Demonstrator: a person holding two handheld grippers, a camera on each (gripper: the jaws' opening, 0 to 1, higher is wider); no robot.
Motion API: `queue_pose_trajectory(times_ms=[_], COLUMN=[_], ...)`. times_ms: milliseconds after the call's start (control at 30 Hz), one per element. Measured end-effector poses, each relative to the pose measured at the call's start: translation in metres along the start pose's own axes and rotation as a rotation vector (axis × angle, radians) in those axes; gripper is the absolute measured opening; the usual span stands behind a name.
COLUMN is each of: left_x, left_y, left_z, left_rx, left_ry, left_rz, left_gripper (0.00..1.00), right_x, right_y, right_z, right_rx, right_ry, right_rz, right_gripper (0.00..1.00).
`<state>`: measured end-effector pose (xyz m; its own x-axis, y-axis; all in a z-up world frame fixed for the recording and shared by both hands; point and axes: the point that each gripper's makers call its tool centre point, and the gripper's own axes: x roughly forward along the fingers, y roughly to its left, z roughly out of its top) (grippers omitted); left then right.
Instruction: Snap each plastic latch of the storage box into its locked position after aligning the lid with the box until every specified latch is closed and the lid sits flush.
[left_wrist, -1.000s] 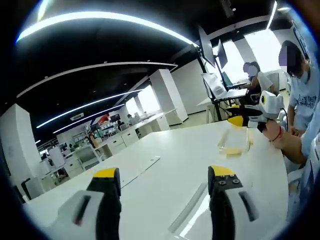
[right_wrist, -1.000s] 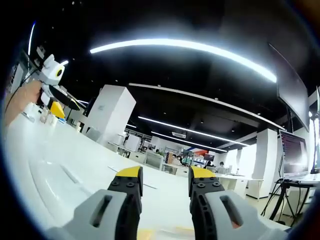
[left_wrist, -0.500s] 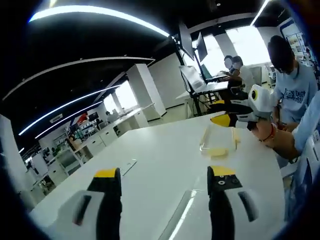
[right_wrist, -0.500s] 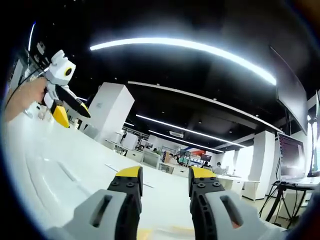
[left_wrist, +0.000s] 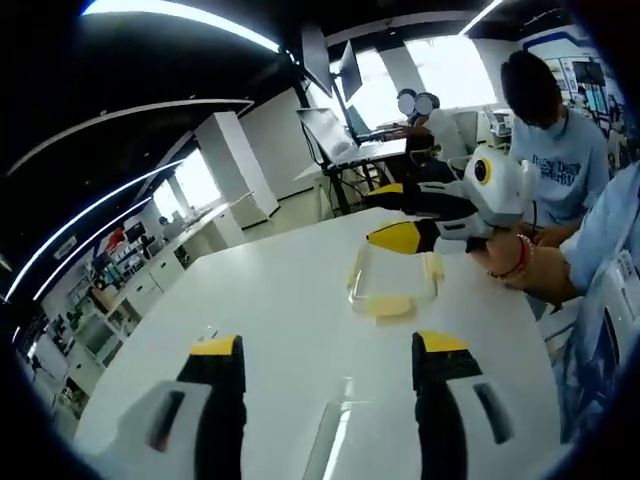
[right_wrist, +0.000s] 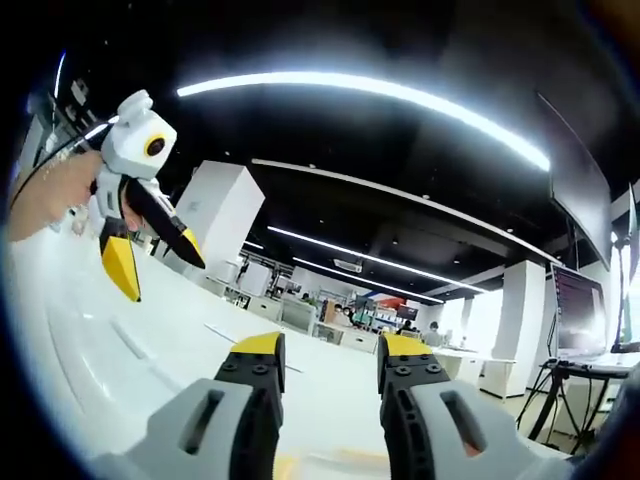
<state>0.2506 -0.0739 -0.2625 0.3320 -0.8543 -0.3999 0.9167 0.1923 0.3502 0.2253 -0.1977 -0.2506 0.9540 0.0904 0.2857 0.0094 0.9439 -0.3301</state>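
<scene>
Clear plastic storage box (left_wrist: 393, 288) sits on a white table (left_wrist: 280, 330) in an open office, two hand-held grippers hovering over the tabletop.

Left gripper view: the box, right of centre, is small and glassy with pale yellow latches; whether its lid sits flush is hard to make out. The left gripper (left_wrist: 328, 352) gapes open at the bottom, holding nothing. Beyond the box, the right gripper (left_wrist: 412, 217) enters from the right, its holder's hand (left_wrist: 535, 262) cut off at the edge. Right gripper view: the right gripper's jaws stand apart, empty, at bottom centre; the left gripper (right_wrist: 152, 268) hangs open at upper left, above the table.
</scene>
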Motion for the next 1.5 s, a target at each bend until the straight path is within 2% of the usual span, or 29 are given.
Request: queue_pose_trajectory(times_ms=[433, 633, 800, 933, 1133, 1433, 1500], left_x=[0.065, 0.089, 0.107, 0.124, 0.142, 0.159, 0.161], left_y=[-0.035, -0.049, -0.061, -0.065, -0.071, -0.08, -0.083], left_z=[-0.008, -0.004, -0.013, -0.021, -0.036, -0.042, -0.049], left_rx=[0.059, 0.061, 0.064, 0.036, 0.01, -0.008, -0.013], left_ry=[0.137, 0.154, 0.195, 0.219, 0.277, 0.323, 0.365], left_rz=[-0.144, -0.196, -0.231, -0.265, -0.282, -0.313, -0.331], left_gripper=[0.67, 0.65, 0.65, 0.64, 0.62, 0.57, 0.57], right_x=[0.001, 0.002, 0.001, 0.0, 0.0, -0.001, -0.002], right_y=[-0.017, -0.019, -0.024, -0.027, -0.027, -0.028, -0.029], right_z=[-0.02, -0.024, -0.031, -0.034, -0.037, -0.038, -0.036], right_rx=[0.085, 0.075, 0.095, 0.113, 0.123, 0.131, 0.135], right_ry=[0.077, 0.1, 0.131, 0.137, 0.157, 0.165, 0.155], right_rz=[-0.054, -0.064, -0.081, -0.088, -0.086, -0.089, -0.094], right_gripper=[0.36, 0.36, 0.36, 0.36, 0.36, 0.34, 0.34])
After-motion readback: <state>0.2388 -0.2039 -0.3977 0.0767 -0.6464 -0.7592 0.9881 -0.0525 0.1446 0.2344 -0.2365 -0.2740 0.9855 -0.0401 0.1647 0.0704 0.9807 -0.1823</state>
